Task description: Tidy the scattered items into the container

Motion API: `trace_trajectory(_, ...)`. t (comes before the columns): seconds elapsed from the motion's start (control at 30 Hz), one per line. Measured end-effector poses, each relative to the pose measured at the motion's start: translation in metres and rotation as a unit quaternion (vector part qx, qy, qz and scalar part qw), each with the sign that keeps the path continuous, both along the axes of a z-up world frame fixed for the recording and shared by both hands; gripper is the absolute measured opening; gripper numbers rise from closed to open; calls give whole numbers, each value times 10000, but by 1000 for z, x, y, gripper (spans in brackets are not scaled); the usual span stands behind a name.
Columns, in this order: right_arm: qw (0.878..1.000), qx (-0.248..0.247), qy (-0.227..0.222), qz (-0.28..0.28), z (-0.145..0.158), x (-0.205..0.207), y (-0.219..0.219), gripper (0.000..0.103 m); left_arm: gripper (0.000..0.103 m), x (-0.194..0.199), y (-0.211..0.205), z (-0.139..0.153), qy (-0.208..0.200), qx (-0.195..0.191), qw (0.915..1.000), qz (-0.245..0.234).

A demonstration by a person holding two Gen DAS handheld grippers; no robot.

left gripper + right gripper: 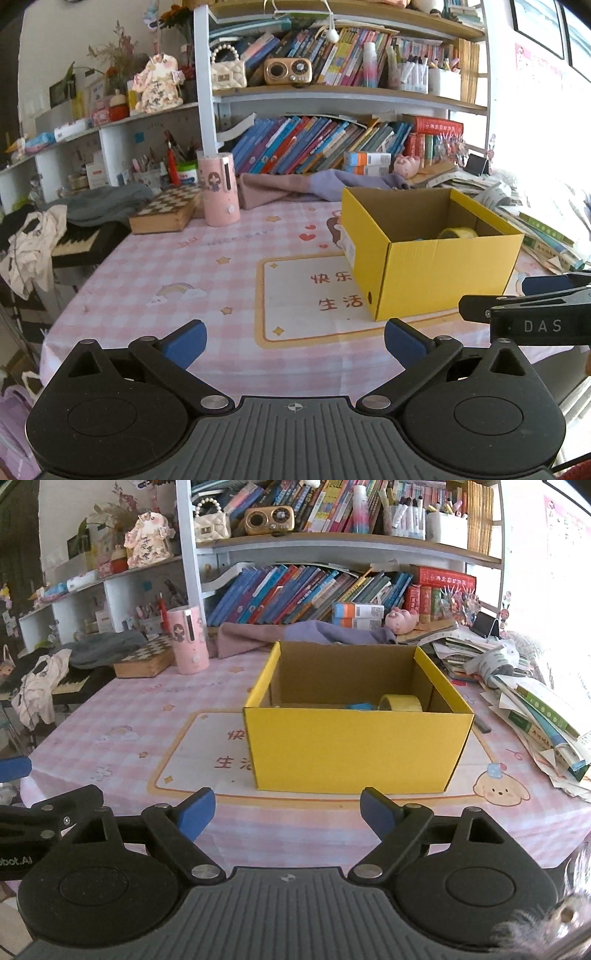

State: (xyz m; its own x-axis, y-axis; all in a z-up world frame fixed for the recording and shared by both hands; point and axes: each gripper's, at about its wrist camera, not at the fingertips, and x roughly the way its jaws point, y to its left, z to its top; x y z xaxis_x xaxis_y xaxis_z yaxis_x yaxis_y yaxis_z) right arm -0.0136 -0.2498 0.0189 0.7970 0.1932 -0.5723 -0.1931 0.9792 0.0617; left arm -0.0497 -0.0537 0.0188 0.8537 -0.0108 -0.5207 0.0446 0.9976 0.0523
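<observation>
A yellow cardboard box (436,273) (354,749) stands open on the pink checked tablecloth (177,266) (122,723). Inside it lie a yellow tape roll (458,233) (400,703) and something blue (358,706). My left gripper (295,341) hovers near the table's front edge, left of the box, open with nothing between its blue pads. My right gripper (287,810) is in front of the box, open and empty too. In the left wrist view the right gripper (524,301) comes in from the right; in the right wrist view the left gripper (51,808) shows at the left edge.
A pink cylinder (218,188) (188,638) and a chessboard box (164,212) (146,659) stand at the back left. Folded cloth (295,184) lies behind the box. Stacked papers and books (535,709) crowd the right side. Bookshelves (332,92) line the back.
</observation>
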Motion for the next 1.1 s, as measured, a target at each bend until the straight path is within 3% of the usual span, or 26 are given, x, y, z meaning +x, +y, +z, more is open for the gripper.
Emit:
trace_trajectory(0.43, 9996, -72, 57, 268, 0, -6, 21, 95, 103, -11, 20, -3, 110, -57, 9998, 183)
trace_trajectory(1.1, 9991, -177, 213, 324, -3, -3, 28, 99, 103, -9, 23, -6, 266, -197, 9993, 144)
